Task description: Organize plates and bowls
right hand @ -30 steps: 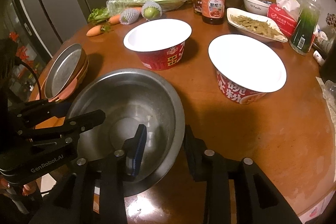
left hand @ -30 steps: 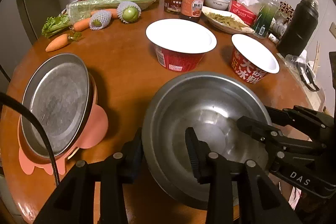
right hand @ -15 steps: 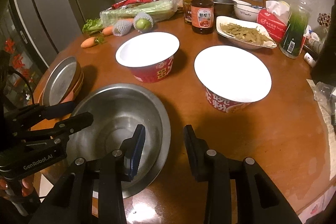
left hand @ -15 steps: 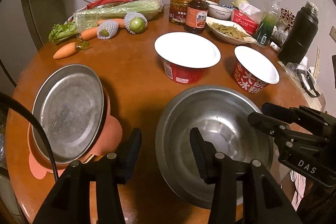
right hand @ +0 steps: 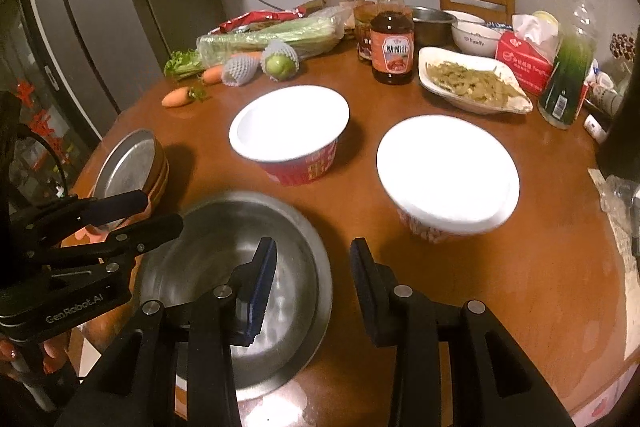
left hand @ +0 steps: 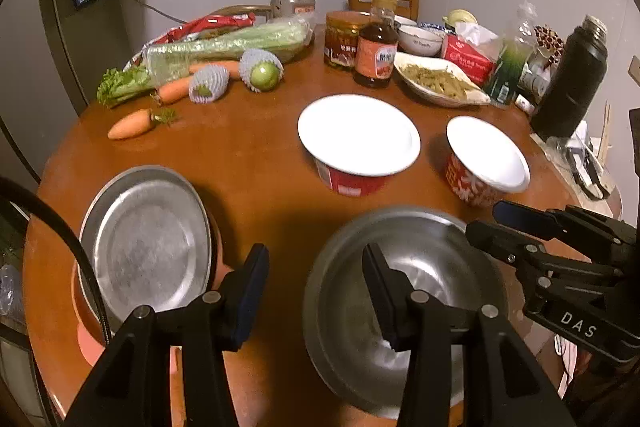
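A large steel bowl point(left hand: 404, 311) point(right hand: 240, 267) sits near the table's front edge. My left gripper point(left hand: 316, 291) point(right hand: 158, 213) stands open astride its left rim, one finger outside and one inside, with the pads clear of the metal. My right gripper point(right hand: 312, 287) point(left hand: 484, 223) straddles the right rim the same way, open and not pressing. A steel plate point(left hand: 148, 243) point(right hand: 128, 163) lies on a pink stack at the left. Two red paper bowls with white tops point(left hand: 358, 135) point(left hand: 486, 155) stand beyond.
At the back of the round wooden table point(left hand: 248, 155) lie carrots point(left hand: 132, 125), celery and netted fruit. A sauce bottle point(left hand: 376, 43), jars, a white dish of food point(left hand: 438, 83), a tissue box and a black flask point(left hand: 572, 79) crowd the far right. A fridge stands to the left.
My left gripper's jaws have spread apart off the bowl's rim and the hand has risen and drawn back. The steel bowl now looks lower and smaller in both views.
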### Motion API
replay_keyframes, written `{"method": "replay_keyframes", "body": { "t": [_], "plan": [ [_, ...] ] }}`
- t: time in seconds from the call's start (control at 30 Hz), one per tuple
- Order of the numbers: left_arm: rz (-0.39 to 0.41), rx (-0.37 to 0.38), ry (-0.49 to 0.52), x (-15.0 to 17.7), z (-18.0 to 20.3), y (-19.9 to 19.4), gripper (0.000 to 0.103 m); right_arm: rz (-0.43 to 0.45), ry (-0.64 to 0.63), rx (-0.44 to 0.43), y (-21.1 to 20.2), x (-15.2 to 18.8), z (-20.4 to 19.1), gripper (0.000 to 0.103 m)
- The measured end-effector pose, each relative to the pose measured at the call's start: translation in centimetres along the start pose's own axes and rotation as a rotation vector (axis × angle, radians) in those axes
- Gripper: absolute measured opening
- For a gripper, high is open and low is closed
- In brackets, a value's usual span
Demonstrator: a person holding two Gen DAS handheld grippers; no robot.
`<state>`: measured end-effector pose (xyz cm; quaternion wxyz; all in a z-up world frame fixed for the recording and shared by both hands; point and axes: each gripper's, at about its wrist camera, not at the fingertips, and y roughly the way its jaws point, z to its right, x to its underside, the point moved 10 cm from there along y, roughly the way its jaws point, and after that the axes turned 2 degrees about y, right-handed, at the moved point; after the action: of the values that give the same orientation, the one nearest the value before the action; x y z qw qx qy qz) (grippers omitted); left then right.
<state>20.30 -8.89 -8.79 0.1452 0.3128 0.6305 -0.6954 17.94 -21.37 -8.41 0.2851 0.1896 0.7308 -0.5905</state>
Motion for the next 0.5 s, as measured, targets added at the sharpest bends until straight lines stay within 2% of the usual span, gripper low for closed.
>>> {"method": "replay_keyframes", "body": {
  "t": [0.5],
  "plan": [
    [0.031, -0.021, -0.041, -3.5, -0.9, 0.2, 0.049, 0.063, -0.032, -0.019, -0.3, -5.1, 0.0, 0.040]
  ]
}}
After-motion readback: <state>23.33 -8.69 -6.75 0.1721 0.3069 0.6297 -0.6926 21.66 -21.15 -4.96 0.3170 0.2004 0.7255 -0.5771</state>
